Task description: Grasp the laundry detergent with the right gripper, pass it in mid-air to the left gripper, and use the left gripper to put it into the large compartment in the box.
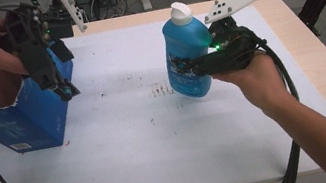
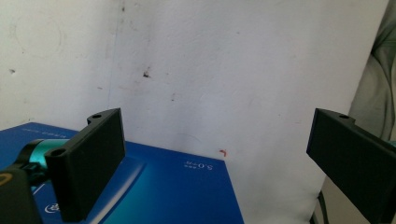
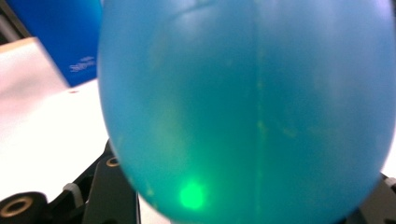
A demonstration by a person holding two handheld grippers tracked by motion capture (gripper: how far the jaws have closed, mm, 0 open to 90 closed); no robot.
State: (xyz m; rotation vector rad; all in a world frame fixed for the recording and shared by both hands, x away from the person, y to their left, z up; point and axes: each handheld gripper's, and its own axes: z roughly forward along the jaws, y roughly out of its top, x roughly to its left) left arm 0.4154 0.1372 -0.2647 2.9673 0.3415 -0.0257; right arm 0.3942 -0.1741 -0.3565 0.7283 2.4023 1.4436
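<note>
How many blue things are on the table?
2. The open blue cardboard box stands at the table's left side. The blue plastic bottle with a white cap is near the middle, gripped in the right claw. The box's inside is hidden, so more could be there.

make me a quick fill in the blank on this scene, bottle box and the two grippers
1. The right gripper is shut on the blue bottle, whose cap is ____.
2. The left gripper hangs with its jaws ____.
3. The open box on the table is ____ in colour.

Missing words: white; open; blue
</note>
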